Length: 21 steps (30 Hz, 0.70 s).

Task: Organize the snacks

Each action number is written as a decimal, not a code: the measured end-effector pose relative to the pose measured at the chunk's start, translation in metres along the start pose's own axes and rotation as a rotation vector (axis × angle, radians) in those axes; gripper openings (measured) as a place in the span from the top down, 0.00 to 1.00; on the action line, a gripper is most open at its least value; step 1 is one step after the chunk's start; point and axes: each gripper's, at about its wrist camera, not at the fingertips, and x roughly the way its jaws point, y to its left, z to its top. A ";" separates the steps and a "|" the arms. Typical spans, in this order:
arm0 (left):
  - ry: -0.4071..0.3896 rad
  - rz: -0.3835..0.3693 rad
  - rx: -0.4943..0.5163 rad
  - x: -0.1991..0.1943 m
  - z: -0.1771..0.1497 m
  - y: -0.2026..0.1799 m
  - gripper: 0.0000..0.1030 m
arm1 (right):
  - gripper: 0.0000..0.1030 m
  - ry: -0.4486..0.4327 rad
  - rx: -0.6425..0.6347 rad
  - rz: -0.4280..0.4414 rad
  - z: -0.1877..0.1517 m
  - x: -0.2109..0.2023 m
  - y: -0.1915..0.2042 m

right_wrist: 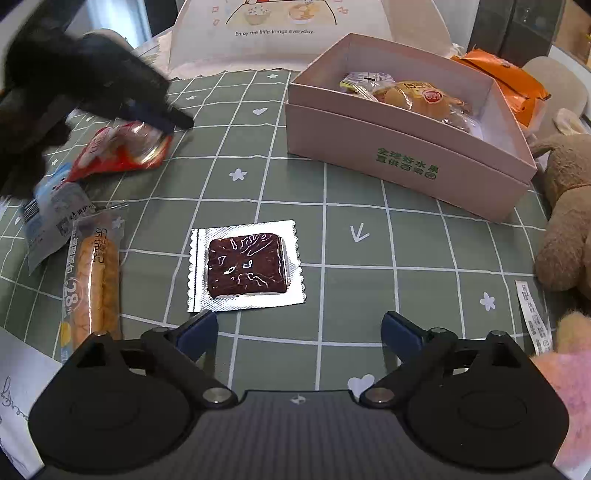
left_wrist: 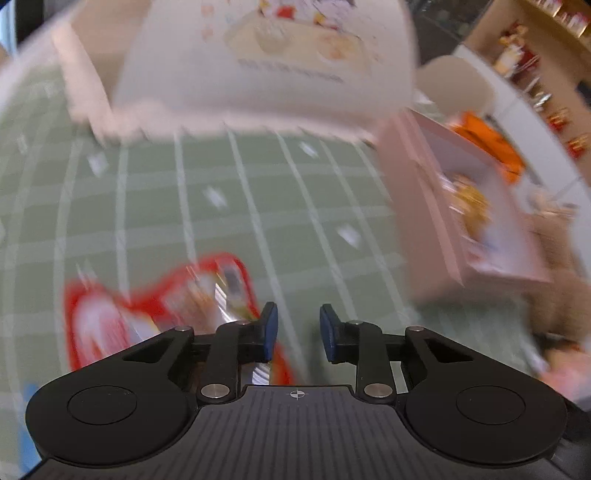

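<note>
Sitting on the green checked tablecloth (right_wrist: pixel 332 206) toward the right is the open pale pink cardboard box (right_wrist: pixel 406 162) with green lettering on its front wall. Inside it there's a bun in a clear wrapper (right_wrist: pixel 417 98) plus a smaller pale wrapped snack (right_wrist: pixel 360 82) tucked toward the back left corner. An orange foil packet (right_wrist: pixel 509 83) lies outside, just behind the box's far wall. Behind all that stands a white printed card or lid (right_wrist: pixel 280 33) with a cartoon on it.

Loose snacks on the cloth: a dark brown square in a clear and silver wrapper (right_wrist: pixel 246 266) near the middle, a long orange bread stick in a clear wrapper (right_wrist: pixel 94 280) to its left, a blue and white packet (right_wrist: pixel 51 218) beside that, and a shiny red snack bag (right_wrist: pixel 122 149) further back on the left.

The left gripper (right_wrist: pixel 162 120) is blurry in the right wrist view, angled down over the red bag, seemingly touching its top edge. In its own view its blue pads (left_wrist: pixel 270 330) stand close together with only cloth in the gap, the red bag off to the left. The right gripper (right_wrist: pixel 297 332) tilts down over the cloth, jaws spread wide with nothing in them, the brown square just ahead.
</note>
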 end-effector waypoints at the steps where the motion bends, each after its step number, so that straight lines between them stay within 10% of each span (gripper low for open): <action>1: -0.007 -0.030 -0.011 -0.006 -0.008 0.000 0.72 | 0.01 0.000 0.001 0.000 0.000 0.001 -0.001; 11: -0.165 0.178 -0.301 -0.065 -0.014 0.068 0.71 | 0.00 -0.040 0.014 -0.013 -0.005 0.000 0.001; 21: -0.052 0.032 -0.310 -0.049 -0.037 0.037 0.71 | 0.00 -0.081 0.022 -0.021 -0.013 -0.002 0.003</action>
